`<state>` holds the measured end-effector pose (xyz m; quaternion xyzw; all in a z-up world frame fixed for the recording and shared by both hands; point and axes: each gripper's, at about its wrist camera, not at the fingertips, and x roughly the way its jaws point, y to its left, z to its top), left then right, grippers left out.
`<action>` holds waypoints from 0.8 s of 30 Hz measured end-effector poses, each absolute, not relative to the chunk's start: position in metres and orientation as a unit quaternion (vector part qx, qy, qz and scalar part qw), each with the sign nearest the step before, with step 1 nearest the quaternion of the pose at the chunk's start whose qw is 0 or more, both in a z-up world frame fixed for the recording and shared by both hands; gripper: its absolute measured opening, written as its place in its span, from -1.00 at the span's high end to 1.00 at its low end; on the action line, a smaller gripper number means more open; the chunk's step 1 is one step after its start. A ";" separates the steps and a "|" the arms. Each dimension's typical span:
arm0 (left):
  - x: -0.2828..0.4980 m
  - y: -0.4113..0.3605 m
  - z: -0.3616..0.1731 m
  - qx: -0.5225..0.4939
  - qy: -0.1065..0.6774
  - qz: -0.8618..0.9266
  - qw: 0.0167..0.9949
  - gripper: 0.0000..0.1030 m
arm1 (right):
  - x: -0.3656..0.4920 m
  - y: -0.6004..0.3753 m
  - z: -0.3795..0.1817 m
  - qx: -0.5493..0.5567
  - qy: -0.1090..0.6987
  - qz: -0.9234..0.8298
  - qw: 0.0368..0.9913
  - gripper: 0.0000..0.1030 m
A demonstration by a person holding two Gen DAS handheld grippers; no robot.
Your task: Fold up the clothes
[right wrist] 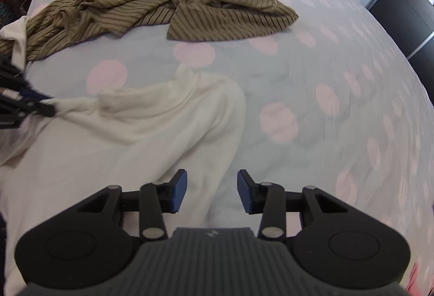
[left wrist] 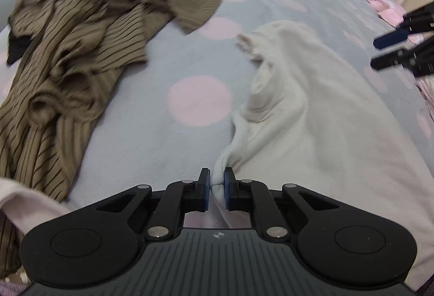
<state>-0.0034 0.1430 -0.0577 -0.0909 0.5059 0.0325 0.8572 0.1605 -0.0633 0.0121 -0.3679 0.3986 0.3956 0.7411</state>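
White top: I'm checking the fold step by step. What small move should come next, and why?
Probably lower the right gripper and close it on the white top. The left gripper already pinches a bunched edge, while the right one is open, with the top's edge just beyond its jaws. Both need a hold before the top can be spread.

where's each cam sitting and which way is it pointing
Left wrist: sits on the left gripper, angled down at the bed; its pads pinch an edge of the white garment; the right gripper enters at right.
Right wrist: sits on the right gripper, angled down over the white garment, jaws open, nothing between them.
Shared: white garment, striped brown garment, dotted bedspread.
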 end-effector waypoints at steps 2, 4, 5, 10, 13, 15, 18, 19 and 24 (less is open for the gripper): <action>-0.007 0.153 -0.062 -0.108 0.513 0.036 0.851 0.84 | 0.183 -0.046 0.008 -0.383 0.396 0.403 0.731 0.32; -0.008 0.160 -0.064 -0.118 0.516 0.035 0.848 0.84 | 0.204 -0.028 0.004 -0.402 0.391 0.411 0.719 0.32; -0.008 0.163 -0.065 -0.123 0.517 0.034 0.846 0.84 | 0.214 -0.020 0.001 -0.411 0.389 0.416 0.712 0.32; -0.007 0.172 -0.072 -0.146 0.522 0.024 0.840 0.84 | 0.247 0.023 -0.022 -0.462 0.375 0.466 0.655 0.32; -0.004 0.172 -0.074 -0.149 0.525 0.021 0.838 0.84 | 0.257 0.044 -0.038 -0.488 0.382 0.499 0.606 0.31; -0.002 0.173 -0.075 -0.150 0.527 0.019 0.836 0.84 | 0.262 0.056 -0.049 -0.497 0.389 0.518 0.577 0.28; -0.001 0.175 -0.078 -0.157 0.528 0.018 0.834 0.84 | 0.266 0.067 -0.066 -0.495 0.407 0.534 0.551 0.28; 0.000 0.176 -0.078 -0.158 0.529 0.018 0.834 0.84 | 0.266 0.069 -0.071 -0.495 0.412 0.537 0.545 0.30; 0.001 0.176 -0.078 -0.157 0.529 0.016 0.834 0.84 | 0.256 0.063 -0.074 -0.484 0.424 0.541 0.542 0.78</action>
